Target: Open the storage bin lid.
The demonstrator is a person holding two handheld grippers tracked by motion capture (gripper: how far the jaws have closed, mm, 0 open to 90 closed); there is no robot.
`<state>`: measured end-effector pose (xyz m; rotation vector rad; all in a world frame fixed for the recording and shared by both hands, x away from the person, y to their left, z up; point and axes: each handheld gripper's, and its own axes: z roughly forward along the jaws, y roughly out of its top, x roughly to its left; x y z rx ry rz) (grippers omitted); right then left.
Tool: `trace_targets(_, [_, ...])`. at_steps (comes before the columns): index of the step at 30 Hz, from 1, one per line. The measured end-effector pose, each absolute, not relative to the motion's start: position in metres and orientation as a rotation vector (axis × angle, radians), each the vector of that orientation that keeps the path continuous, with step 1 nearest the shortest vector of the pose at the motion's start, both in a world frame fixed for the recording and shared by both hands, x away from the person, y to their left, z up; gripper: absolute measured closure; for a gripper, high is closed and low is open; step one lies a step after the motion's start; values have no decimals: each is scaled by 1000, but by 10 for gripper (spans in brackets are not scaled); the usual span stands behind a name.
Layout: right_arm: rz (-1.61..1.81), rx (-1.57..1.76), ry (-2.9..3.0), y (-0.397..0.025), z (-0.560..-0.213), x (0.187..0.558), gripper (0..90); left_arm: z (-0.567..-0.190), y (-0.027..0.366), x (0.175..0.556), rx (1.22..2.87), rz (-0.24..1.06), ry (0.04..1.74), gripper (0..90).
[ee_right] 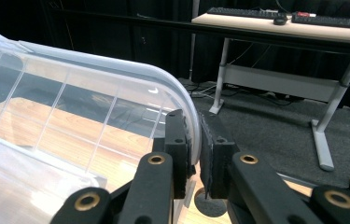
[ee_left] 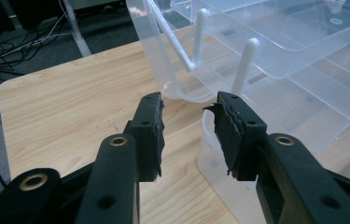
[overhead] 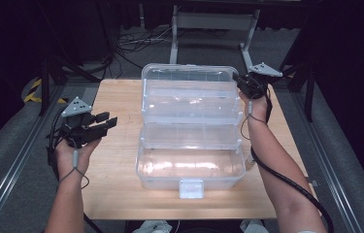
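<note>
The right tool [overhead: 250, 83] pinches the lid rim [ee_right: 182, 109] of the clear tiered box [overhead: 189, 145], centred on the tabletop [overhead: 116, 145]. The left tool [overhead: 103, 121], spread, waits at 9 o'clock. Risk: thin rim slipping, trays collapsing shut.

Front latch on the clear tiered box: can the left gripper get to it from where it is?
Probably yes. The left gripper hangs open beside the box's left side, holding nothing, and the front latch faces the person with bare table between them. The right gripper is clamped on the lid.
</note>
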<state>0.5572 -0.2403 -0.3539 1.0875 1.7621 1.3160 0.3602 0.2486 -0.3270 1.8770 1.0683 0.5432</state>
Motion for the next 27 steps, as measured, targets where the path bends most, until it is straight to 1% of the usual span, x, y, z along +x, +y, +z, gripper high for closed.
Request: trace_targets(27, [1290,1150,1805,-239,-377,581,828,-331,252,362,1879,536,1082,618])
